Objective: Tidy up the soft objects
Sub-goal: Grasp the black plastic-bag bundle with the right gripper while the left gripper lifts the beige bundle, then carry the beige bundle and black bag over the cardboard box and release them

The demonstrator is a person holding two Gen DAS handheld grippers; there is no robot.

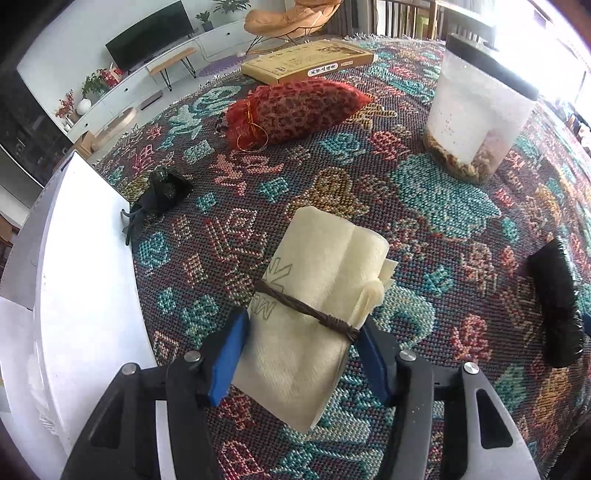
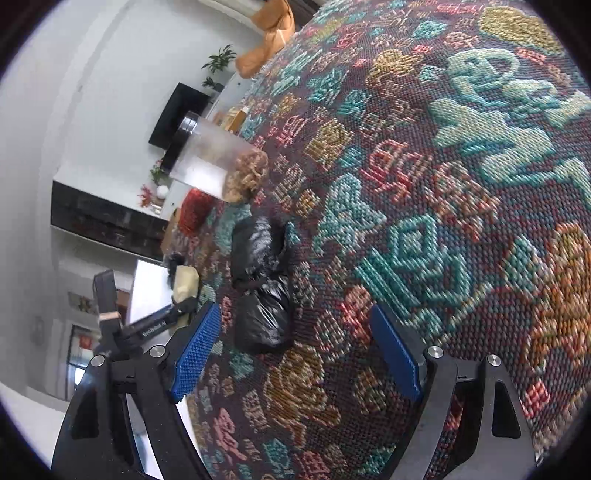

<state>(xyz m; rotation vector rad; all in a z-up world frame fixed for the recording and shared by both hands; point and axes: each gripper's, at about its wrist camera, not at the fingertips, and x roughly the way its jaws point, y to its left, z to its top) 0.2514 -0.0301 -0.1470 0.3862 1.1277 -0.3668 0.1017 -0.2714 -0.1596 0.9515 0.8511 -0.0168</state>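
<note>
Between left gripper (image 1: 301, 360) fingers: cloth roll (image 1: 314, 314) clamped, long axis pointing forward; right gripper (image 2: 295, 360) fingers apart.

Beyond my table's woven patterned cloth (image 1: 424, 206) I see white walls, a dark television (image 1: 149, 35) above a long white cabinet (image 1: 122, 88), potted plants (image 1: 94, 83), an orange lounge chair (image 1: 288, 16), and bright daylight at right.

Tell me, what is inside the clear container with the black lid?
The clear container holds a low layer of tan, curly pieces at the bottom. Its frosted wall hides what they are; above them it looks empty.
</note>
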